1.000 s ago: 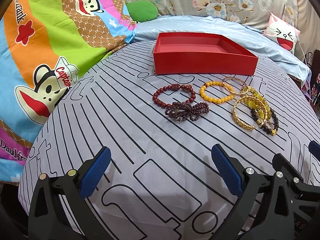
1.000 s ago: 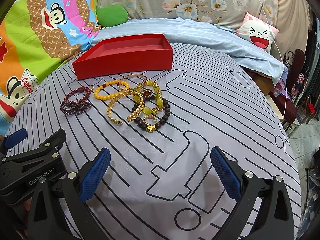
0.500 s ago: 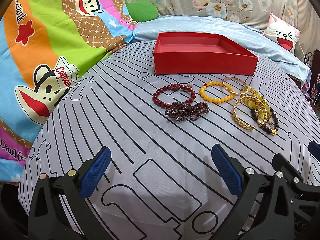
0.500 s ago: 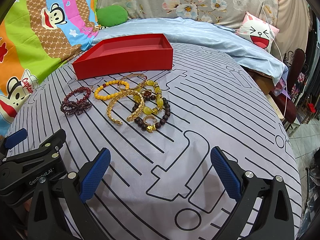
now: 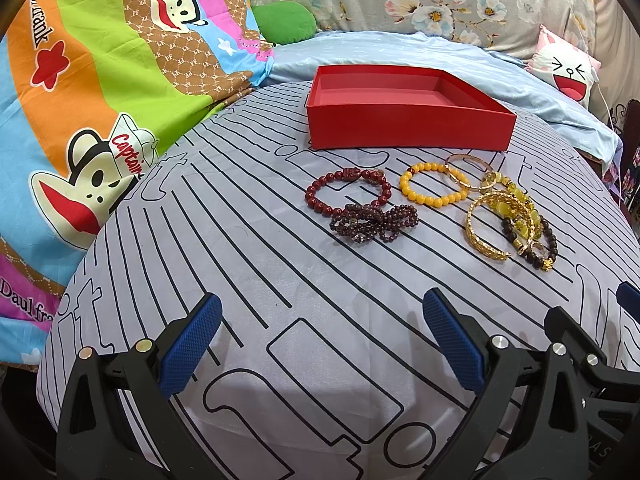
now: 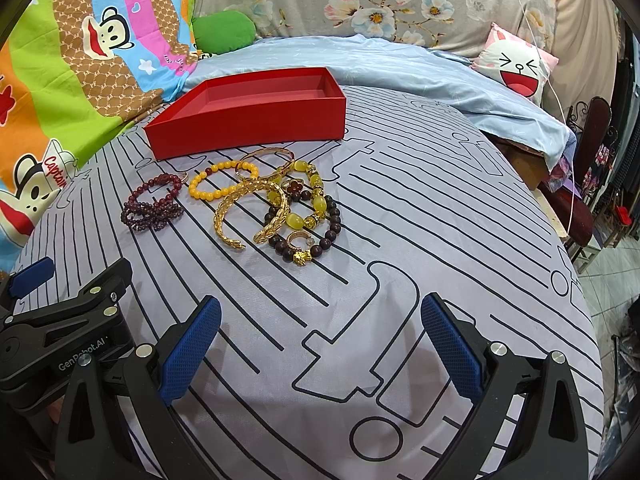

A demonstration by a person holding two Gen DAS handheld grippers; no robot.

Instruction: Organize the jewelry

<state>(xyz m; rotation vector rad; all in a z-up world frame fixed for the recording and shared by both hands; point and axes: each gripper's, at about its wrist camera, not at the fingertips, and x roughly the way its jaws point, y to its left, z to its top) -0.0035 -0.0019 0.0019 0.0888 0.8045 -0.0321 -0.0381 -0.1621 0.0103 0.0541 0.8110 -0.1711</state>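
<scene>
An empty red box (image 5: 408, 120) (image 6: 248, 120) stands at the far side of the striped cloth. In front of it lie a red bead bracelet (image 5: 347, 192), a dark garnet strand (image 5: 374, 224) (image 6: 152, 210), a yellow bead bracelet (image 5: 432, 188) (image 6: 222, 184), a thin gold bangle (image 5: 466, 168), a gold cuff (image 5: 486, 228) (image 6: 252, 212) and a pile of yellow and dark bead bracelets (image 5: 528, 228) (image 6: 312, 216). My left gripper (image 5: 320, 340) is open and empty, short of the jewelry. My right gripper (image 6: 320, 340) is open and empty, beside the left one.
The grey striped cloth (image 6: 420, 220) covers a rounded surface that drops off on the right. A cartoon quilt (image 5: 100, 80), a green cushion (image 5: 284, 22) and a white face pillow (image 6: 516, 64) lie behind. The left gripper's body (image 6: 60, 320) shows at lower left.
</scene>
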